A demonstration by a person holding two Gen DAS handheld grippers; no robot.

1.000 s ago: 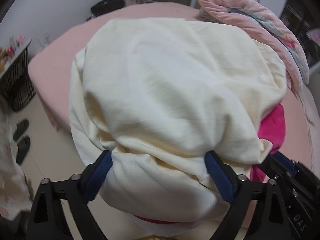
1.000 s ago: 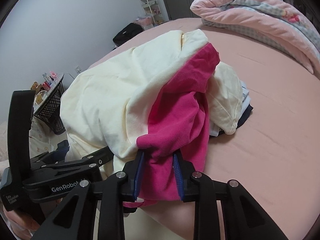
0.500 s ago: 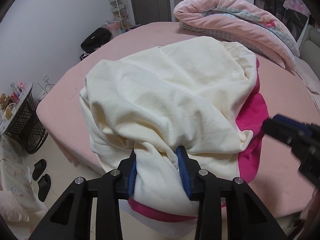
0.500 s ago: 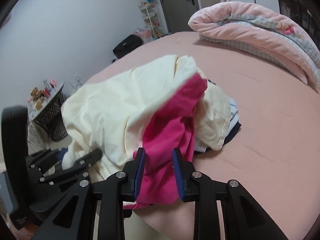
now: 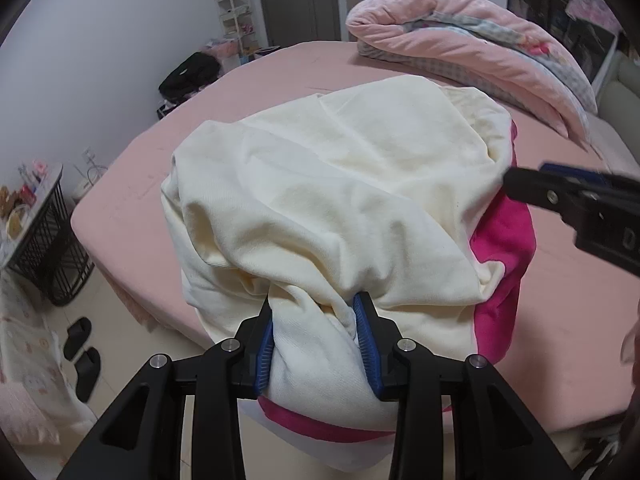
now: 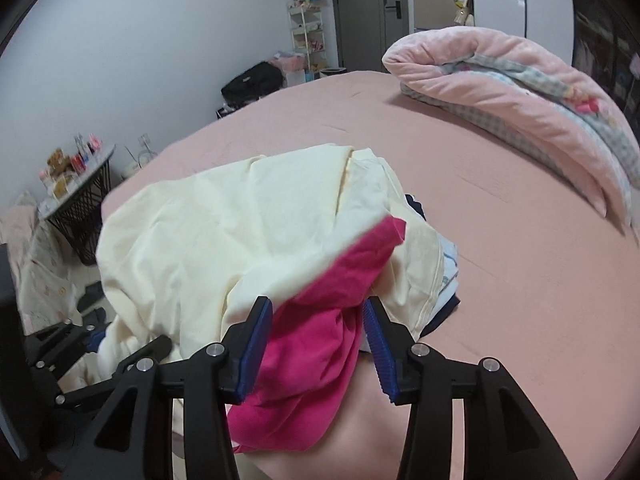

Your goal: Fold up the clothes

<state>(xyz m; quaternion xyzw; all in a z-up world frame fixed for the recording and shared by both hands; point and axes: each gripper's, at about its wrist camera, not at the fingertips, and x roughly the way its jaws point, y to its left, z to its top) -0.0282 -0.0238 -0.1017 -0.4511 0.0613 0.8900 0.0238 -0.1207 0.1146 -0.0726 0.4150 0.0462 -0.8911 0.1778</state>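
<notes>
A crumpled cream garment (image 5: pixel 340 184) lies heaped on the near corner of the pink bed (image 5: pixel 560 320). My left gripper (image 5: pixel 314 304) is shut on a bunched fold of it at its near edge. A magenta garment (image 5: pixel 500 248) shows under and right of the cream one. In the right wrist view, the magenta garment (image 6: pixel 320 340) hangs between the jaws of my right gripper (image 6: pixel 317 308). Those jaws are opening, and a gap shows at the right pad. The cream garment (image 6: pixel 224 232) spreads to the left there.
A folded pink quilt (image 6: pixel 500 80) lies at the far side of the bed (image 6: pixel 500 280). Dark blue and white clothes (image 6: pixel 448 276) peek from under the heap. On the floor to the left are a black wire side table (image 5: pixel 44 248) and slippers (image 5: pixel 80 344).
My left gripper went from wide open around the cream garment to shut on a fold and rose. The right gripper, earlier shut on the magenta cloth, has spread its jaws and risen.
</notes>
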